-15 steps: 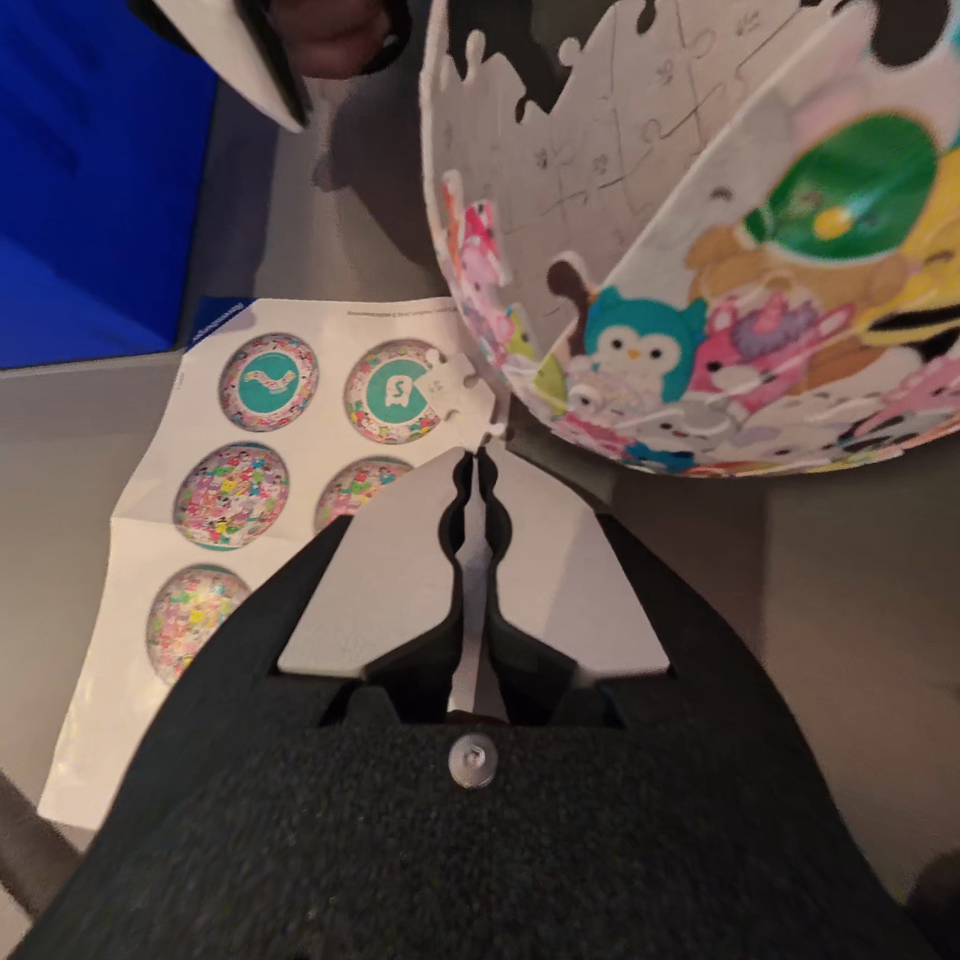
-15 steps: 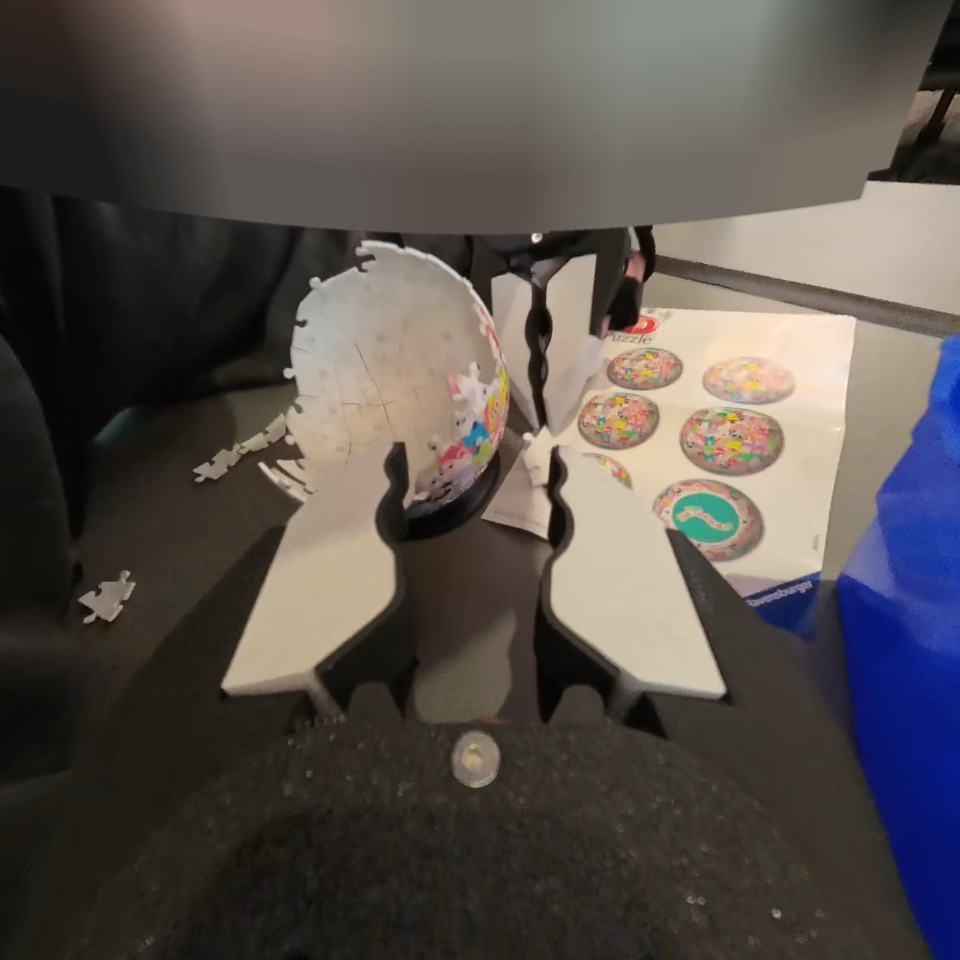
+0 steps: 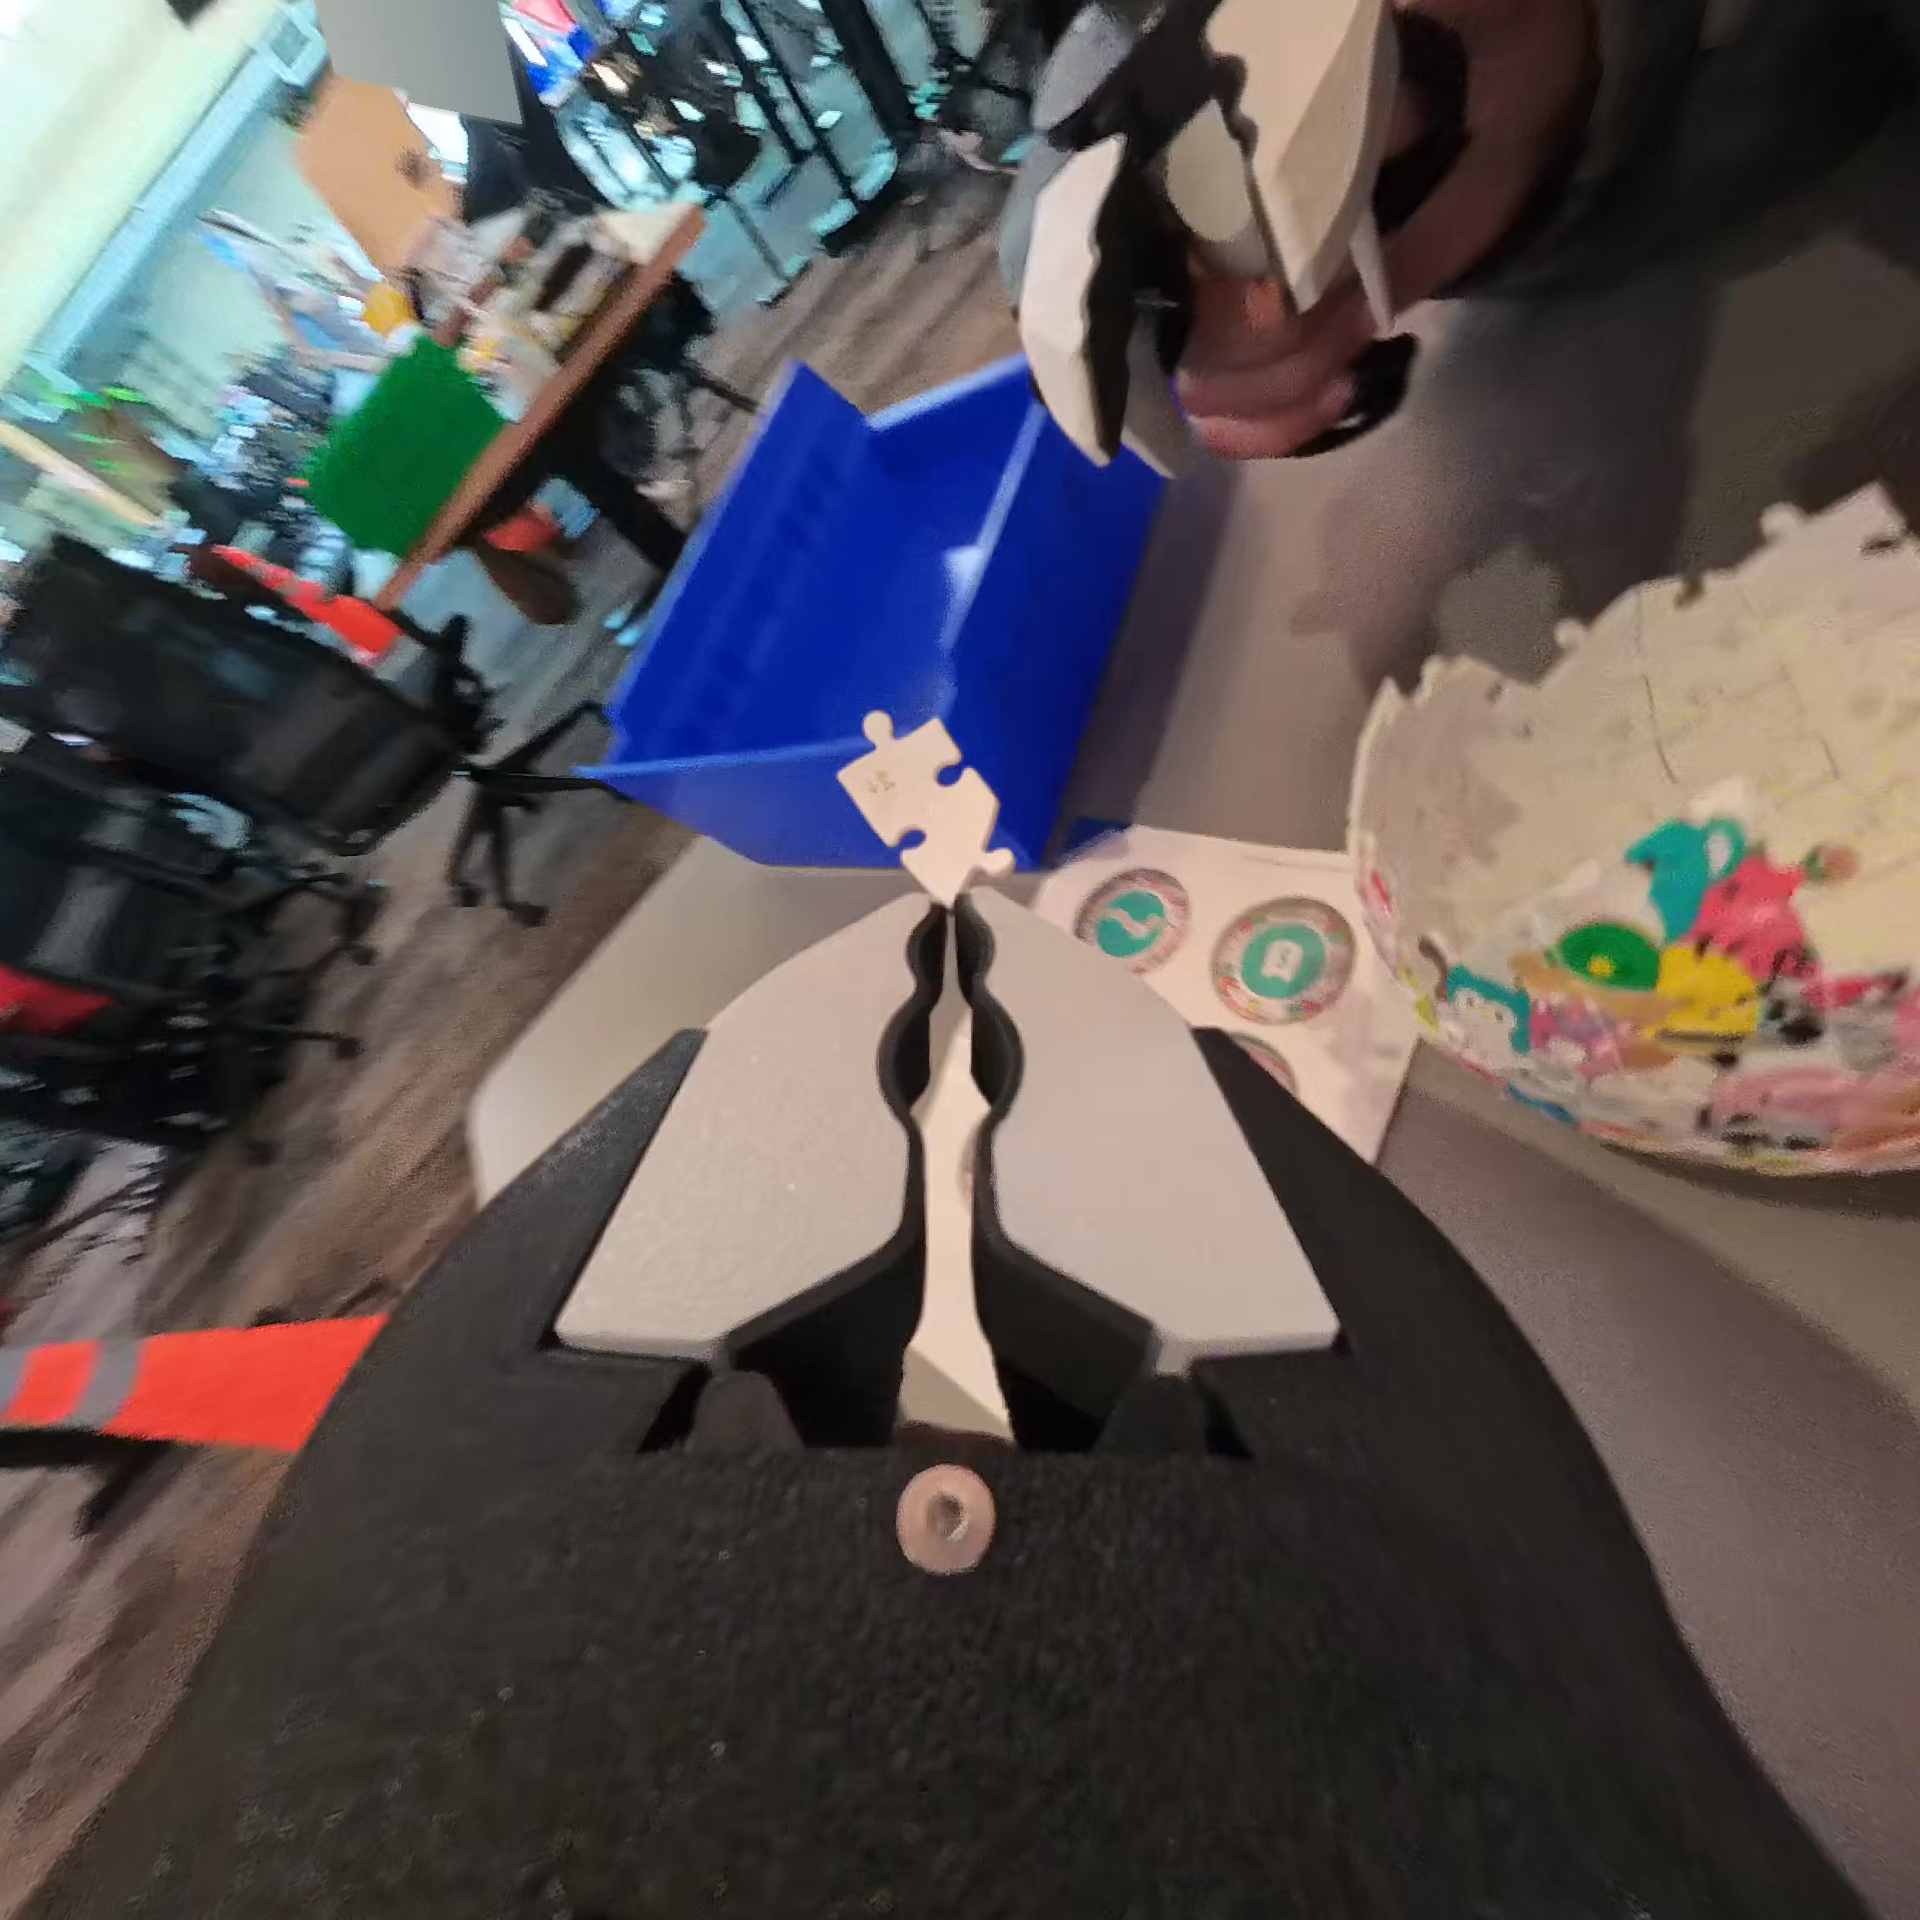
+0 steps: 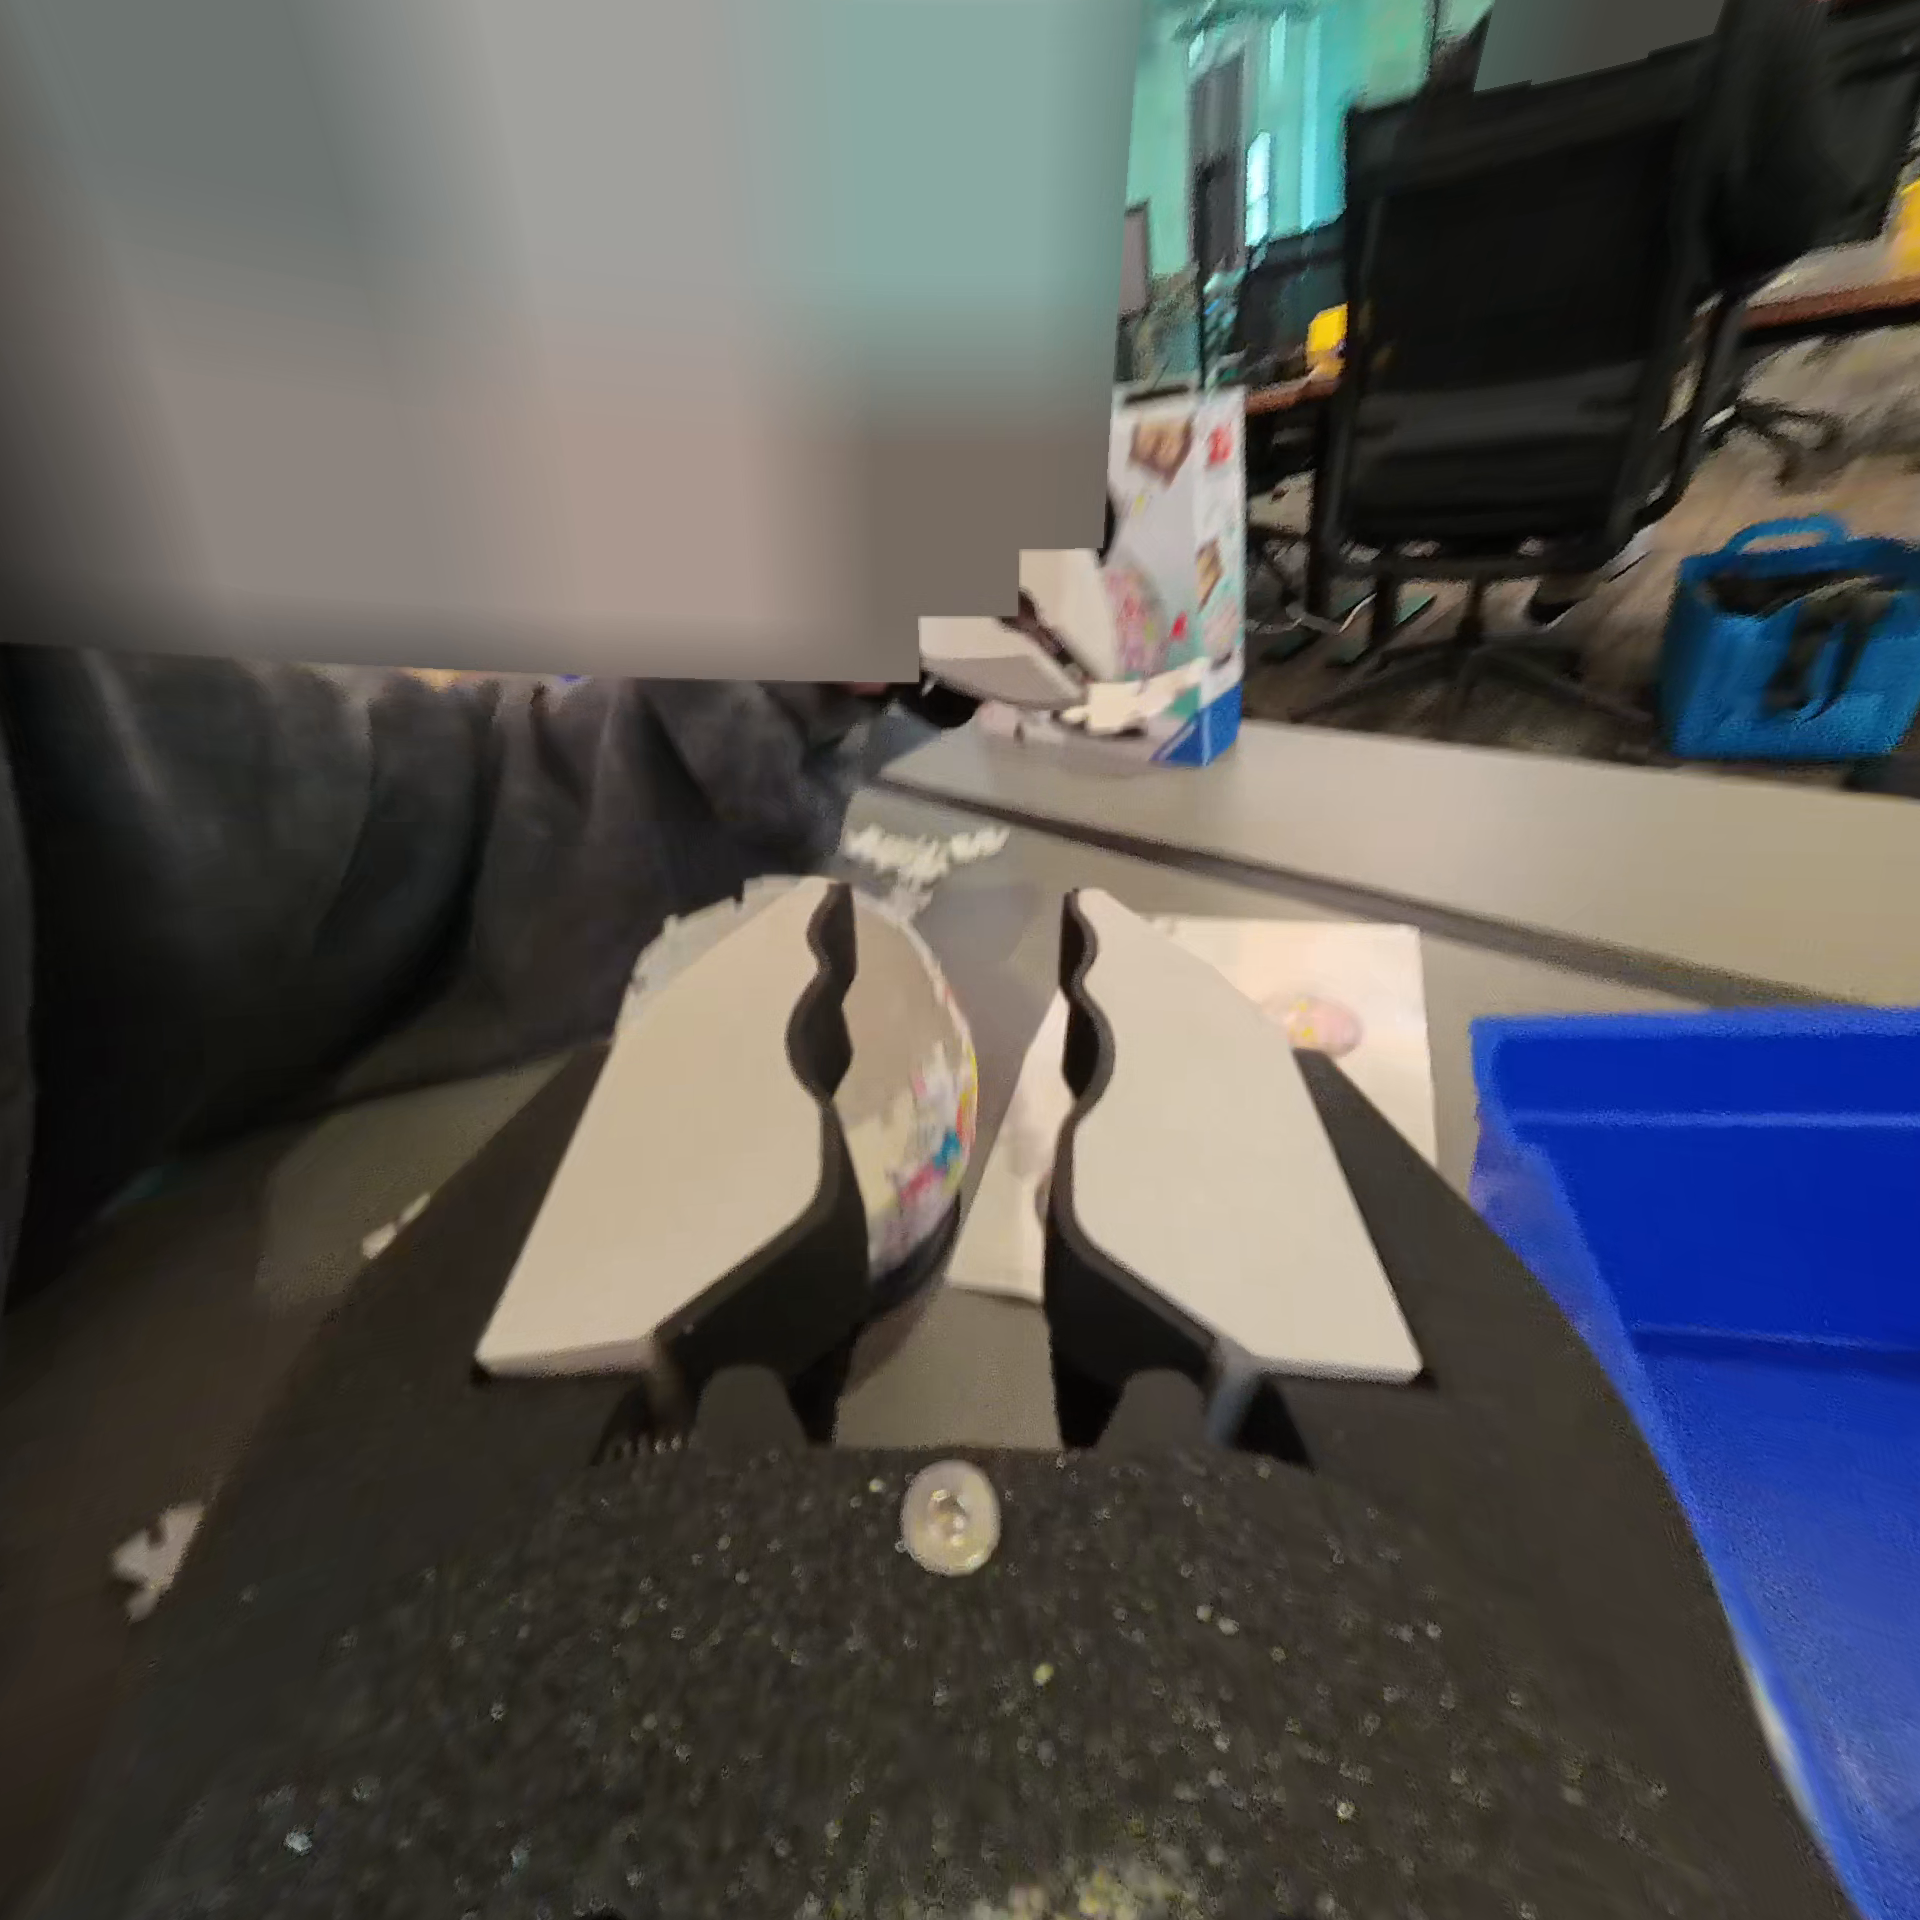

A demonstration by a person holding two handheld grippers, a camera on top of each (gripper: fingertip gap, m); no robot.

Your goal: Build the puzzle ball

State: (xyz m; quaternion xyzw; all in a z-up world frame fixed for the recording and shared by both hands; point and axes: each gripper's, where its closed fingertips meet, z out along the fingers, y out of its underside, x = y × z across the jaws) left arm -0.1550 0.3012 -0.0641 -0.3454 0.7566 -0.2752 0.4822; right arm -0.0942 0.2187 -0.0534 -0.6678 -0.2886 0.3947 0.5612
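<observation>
One puzzle piece (image 3: 928, 805), white back showing, is clamped by one corner at the tips of the left claw (image 3: 951, 909), centre frame. The part-built puzzle ball (image 3: 1662, 883) sits at right on the tabletop (image 3: 1662, 1351). The right claw (image 4: 956, 914) stands apart, empty. Before pressing in, the piece should be turned printed side outward and its tabs matched to the rim.

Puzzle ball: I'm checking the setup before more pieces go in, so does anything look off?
The puzzle ball is an open shell with a jagged rim; the left gripper pinches one piece by its corner.
</observation>
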